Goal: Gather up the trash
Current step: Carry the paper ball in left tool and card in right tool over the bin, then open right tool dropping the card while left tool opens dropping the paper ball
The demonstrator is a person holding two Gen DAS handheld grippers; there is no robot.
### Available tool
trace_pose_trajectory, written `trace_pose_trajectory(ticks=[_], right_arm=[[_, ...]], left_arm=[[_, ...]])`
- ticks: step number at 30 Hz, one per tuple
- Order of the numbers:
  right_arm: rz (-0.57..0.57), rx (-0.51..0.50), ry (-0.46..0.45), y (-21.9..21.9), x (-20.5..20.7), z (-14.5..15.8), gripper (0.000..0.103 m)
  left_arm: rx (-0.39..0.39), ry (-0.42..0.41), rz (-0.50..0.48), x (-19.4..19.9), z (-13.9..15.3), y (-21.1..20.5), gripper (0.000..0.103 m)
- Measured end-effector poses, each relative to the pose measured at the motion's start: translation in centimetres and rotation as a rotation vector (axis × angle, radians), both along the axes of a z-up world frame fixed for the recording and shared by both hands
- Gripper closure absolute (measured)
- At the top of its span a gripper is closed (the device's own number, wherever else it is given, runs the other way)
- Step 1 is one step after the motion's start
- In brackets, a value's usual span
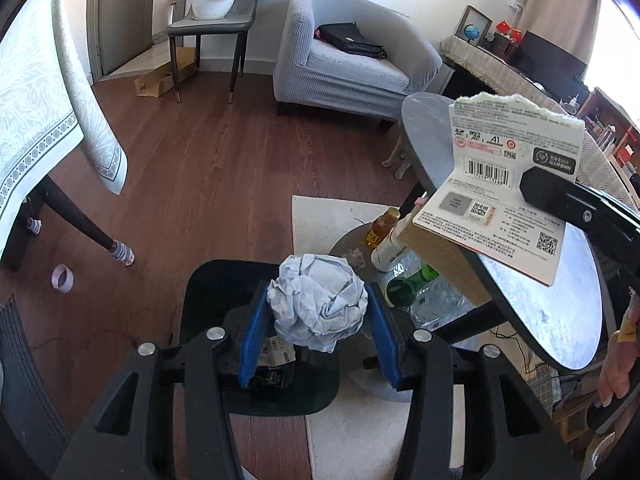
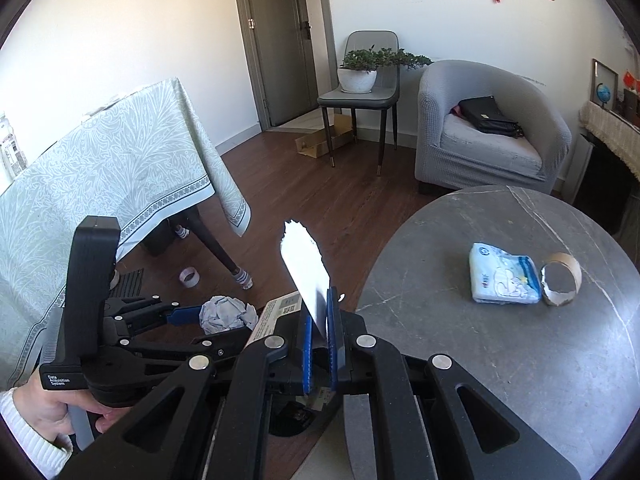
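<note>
My left gripper (image 1: pixel 318 312) is shut on a crumpled ball of pale paper (image 1: pixel 318 304), held above a black trash bin (image 1: pixel 208 280) that holds some scraps. The ball also shows in the right wrist view (image 2: pixel 228 314). My right gripper (image 2: pixel 319 320) is shut on a torn white printed card (image 2: pixel 306 272), held upright beside the round grey table (image 2: pixel 500 360). In the left wrist view the card (image 1: pixel 500 184) shows barcodes and QR codes. On the table lie a blue-white tissue pack (image 2: pixel 504 274) and a torn cardboard roll (image 2: pixel 560 278).
Bottles (image 1: pixel 400 252) lie on a low shelf under the round table. A tape roll (image 1: pixel 62 278) lies on the wood floor near a cloth-covered dining table (image 2: pixel 100 184). A grey armchair (image 2: pixel 492 128) with a black bag and a chair with a plant (image 2: pixel 360 76) stand behind.
</note>
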State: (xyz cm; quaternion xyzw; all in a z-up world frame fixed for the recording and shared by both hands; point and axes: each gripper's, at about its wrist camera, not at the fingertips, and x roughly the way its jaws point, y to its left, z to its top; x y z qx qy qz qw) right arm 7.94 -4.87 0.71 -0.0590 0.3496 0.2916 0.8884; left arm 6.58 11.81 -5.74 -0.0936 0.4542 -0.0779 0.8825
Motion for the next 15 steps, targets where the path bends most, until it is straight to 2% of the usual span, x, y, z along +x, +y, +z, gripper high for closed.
trace_pose_trajectory(ticks=[15], right_arm=[[0.081,-0.045,0.009,5.6,-0.2,-1.2,0.097]], left_arm=[[0.055,0.140,0.003,-0.5,-5.6,3.0,0.052]])
